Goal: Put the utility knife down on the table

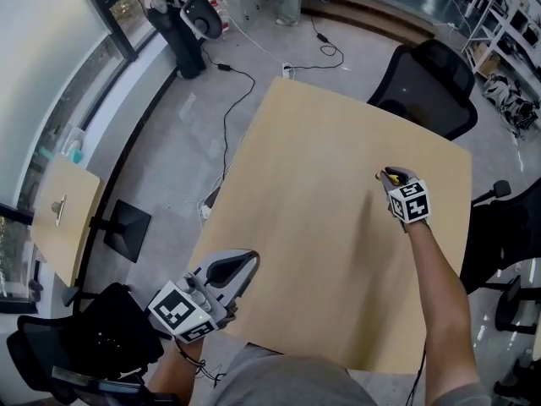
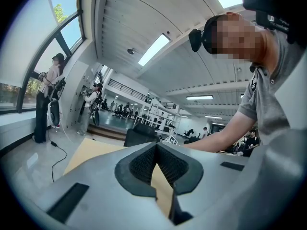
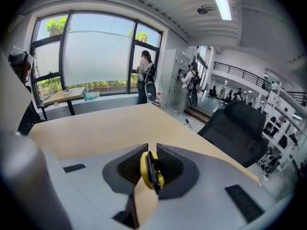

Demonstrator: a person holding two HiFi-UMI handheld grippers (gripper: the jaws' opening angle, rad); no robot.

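The utility knife (image 3: pixel 151 171), yellow with a black strip, stands on edge between the pads of my right gripper (image 3: pixel 149 163), which is shut on it. In the head view a bit of the yellow knife (image 1: pixel 391 177) shows at the tip of the right gripper (image 1: pixel 387 176), low over the right part of the bare wooden table (image 1: pixel 321 184). My left gripper (image 1: pixel 245 260) hovers at the table's near left corner. In the left gripper view its pads (image 2: pixel 144 164) meet at the tips with nothing between them.
A black office chair (image 1: pixel 427 87) stands at the table's far right corner and another (image 1: pixel 507 235) at its right side. A third black chair (image 1: pixel 93 345) is at the near left. A small side table (image 1: pixel 63 218) stands by the window, and cables (image 1: pixel 228 100) run over the floor.
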